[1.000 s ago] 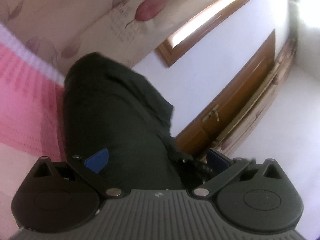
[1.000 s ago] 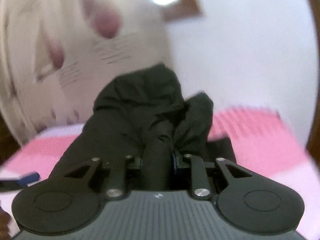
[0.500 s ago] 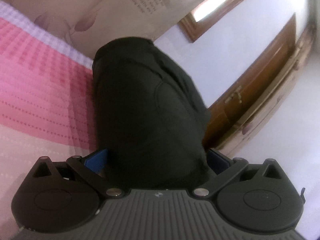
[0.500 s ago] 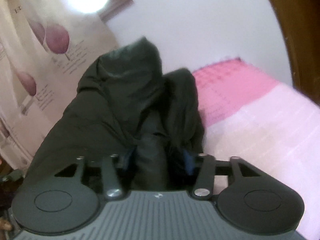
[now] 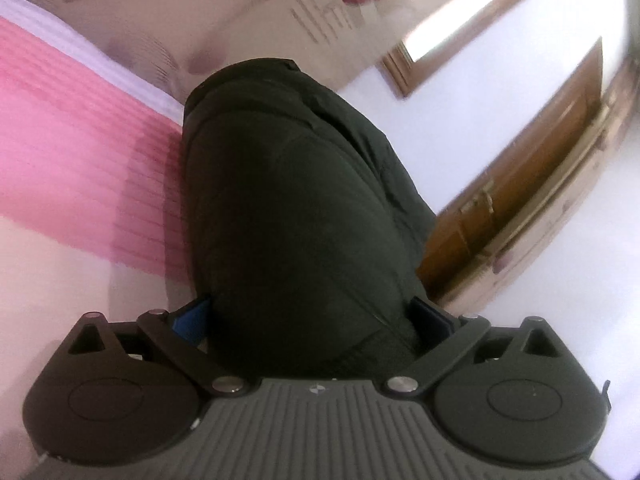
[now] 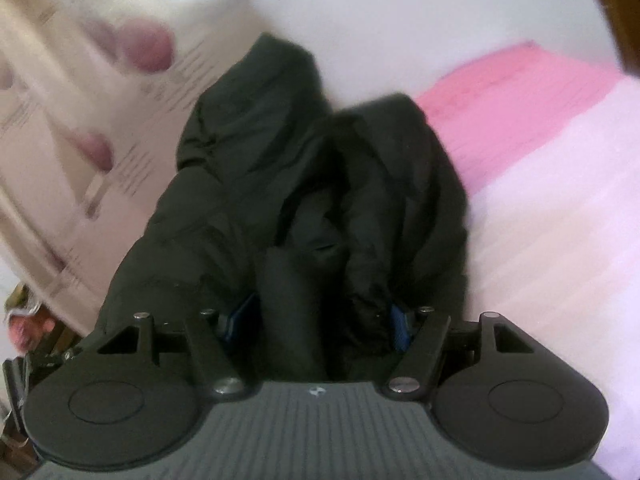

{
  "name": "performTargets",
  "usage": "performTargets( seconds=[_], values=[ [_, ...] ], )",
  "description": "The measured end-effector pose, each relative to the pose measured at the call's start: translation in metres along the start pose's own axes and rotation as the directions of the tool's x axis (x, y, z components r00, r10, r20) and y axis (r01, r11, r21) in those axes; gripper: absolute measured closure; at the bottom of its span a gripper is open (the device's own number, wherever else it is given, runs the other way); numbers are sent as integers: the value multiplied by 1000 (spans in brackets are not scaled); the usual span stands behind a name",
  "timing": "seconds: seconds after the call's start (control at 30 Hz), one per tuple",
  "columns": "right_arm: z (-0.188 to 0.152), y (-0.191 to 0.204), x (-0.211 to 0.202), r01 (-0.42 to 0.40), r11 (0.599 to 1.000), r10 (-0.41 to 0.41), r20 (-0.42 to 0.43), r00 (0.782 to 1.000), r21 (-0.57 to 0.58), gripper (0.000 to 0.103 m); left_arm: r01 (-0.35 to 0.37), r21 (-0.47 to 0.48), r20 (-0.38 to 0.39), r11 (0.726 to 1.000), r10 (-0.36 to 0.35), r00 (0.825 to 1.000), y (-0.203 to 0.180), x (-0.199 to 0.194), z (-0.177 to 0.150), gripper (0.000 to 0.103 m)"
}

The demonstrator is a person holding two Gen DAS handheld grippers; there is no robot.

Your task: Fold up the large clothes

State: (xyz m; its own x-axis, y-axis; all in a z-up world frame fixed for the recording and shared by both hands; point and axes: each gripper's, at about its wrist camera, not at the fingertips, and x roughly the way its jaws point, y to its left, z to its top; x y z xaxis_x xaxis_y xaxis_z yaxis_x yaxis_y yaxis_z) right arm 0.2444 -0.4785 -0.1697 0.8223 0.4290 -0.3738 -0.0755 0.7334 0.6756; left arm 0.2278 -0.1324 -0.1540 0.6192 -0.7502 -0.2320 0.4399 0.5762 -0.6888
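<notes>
A large dark green padded jacket [image 5: 296, 216] hangs lifted off a pink and pale striped bed cover [image 5: 76, 160]. My left gripper [image 5: 312, 316] is shut on a thick bunch of the jacket; its blue pads [image 5: 192, 318] show at either side of the cloth. In the right wrist view the jacket [image 6: 280, 200] is bunched in folds, and my right gripper [image 6: 316, 320] is shut on a fold of it, blue pads [image 6: 398, 326] pressed into the fabric. The fingertips are hidden by cloth in both views.
A cream curtain with purple leaf print [image 5: 248, 12] hangs behind the bed. A wooden door [image 5: 532, 184] and a wood-framed window [image 5: 460, 28] are on the white wall. The bed cover [image 6: 560, 208] spreads to the right in the right wrist view.
Both grippers have swung with the jacket. The right gripper's jaws have widened around a thicker bunch. The left grip holds the same.
</notes>
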Motion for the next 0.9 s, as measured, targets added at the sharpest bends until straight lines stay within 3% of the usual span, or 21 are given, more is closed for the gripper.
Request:
performTargets(
  seconds=[0.13,0.23,0.3,0.33,0.4,0.47,0.63,0.7,0.77,0.83,0.9],
  values=[
    [-29,36,15,-72,997,70,-48,996,-26,37,-72,-22,45,997,73,996,20,-67,-4,6],
    [-47,52,23,-108,994,107,-49,993,-11,37,-122,-19,185,992,124,975,21,-123,-1,8],
    [-49,54,24,-117,993,118,-34,992,22,37,-136,41,264,990,120,957,7,-149,7,8],
    [-48,49,24,-131,989,133,-24,991,71,37,-151,88,261,985,124,957,-4,-153,12,8],
    [-44,29,25,-189,959,193,0,981,211,37,-119,162,210,980,83,974,-24,-148,21,11],
    [-44,16,23,-217,935,223,11,975,280,39,-36,193,162,981,4,987,-42,-131,22,11],
    [-42,16,19,-187,954,193,-1,981,234,39,82,277,-21,957,-79,997,-65,-53,1,24],
    [-40,24,14,-154,974,158,-12,987,164,38,101,333,-52,937,-89,995,-70,-29,-11,27],
    [-31,36,1,-91,995,91,-10,996,42,36,126,307,-102,943,-99,990,-67,-9,-17,32],
    [-11,56,-22,4,994,4,68,998,-113,36,145,275,-104,951,-120,987,-60,0,-23,32],
    [13,80,-39,2,973,28,129,991,-232,36,162,250,-102,955,-141,985,-56,6,-23,32]
  ],
)
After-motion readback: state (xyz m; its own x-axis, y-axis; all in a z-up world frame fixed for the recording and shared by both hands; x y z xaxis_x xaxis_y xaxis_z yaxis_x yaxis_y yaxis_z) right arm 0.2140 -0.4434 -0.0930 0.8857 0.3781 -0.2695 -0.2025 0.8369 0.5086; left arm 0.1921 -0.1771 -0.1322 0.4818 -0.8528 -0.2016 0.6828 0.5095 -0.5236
